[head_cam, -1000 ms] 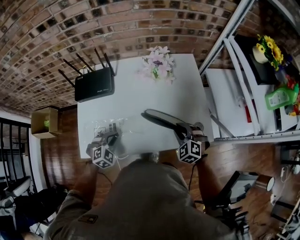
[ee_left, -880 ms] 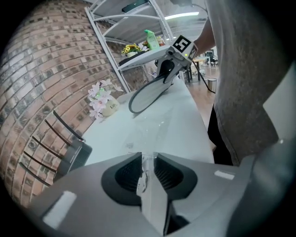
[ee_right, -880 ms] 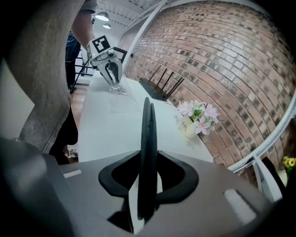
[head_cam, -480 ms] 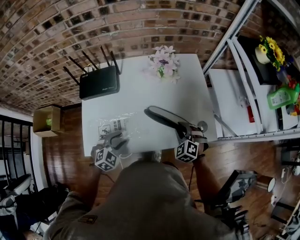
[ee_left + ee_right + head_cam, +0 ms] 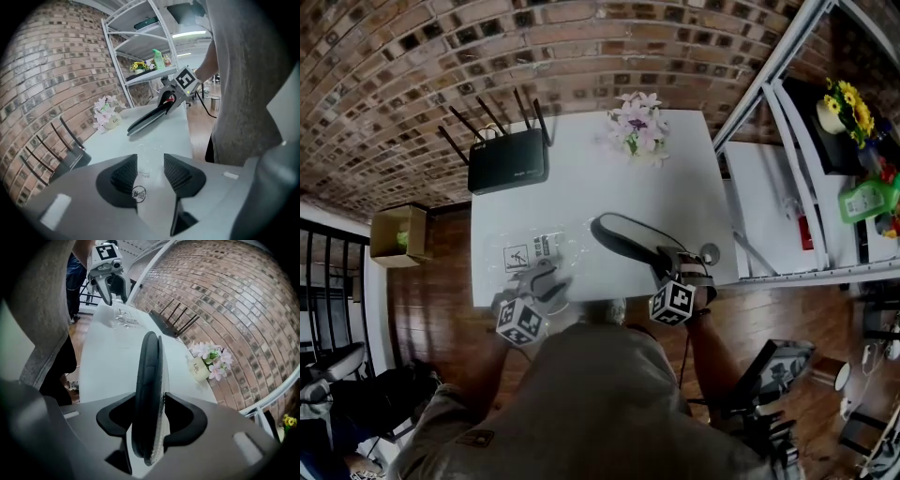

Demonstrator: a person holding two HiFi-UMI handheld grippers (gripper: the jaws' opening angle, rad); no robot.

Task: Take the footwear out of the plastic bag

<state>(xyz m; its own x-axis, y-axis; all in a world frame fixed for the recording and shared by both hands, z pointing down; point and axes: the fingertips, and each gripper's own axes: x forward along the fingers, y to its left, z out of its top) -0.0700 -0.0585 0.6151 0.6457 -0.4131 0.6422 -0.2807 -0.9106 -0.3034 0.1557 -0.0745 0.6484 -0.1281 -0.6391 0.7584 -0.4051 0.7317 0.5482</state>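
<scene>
White table (image 5: 581, 202): black router (image 5: 508, 167) with antennas raised, pot of pink flowers (image 5: 636, 131) well apart. Cardboard box (image 5: 397, 236) on wooden floor. Metal shelving (image 5: 769, 70) beside table.

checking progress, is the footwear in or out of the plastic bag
Out. The black footwear is bare, apart from the flat clear plastic bag on the table.

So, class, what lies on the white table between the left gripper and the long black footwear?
A clear, crumpled plastic bag with printed symbols lies flat there, shown in the head view and the left gripper view.
</scene>
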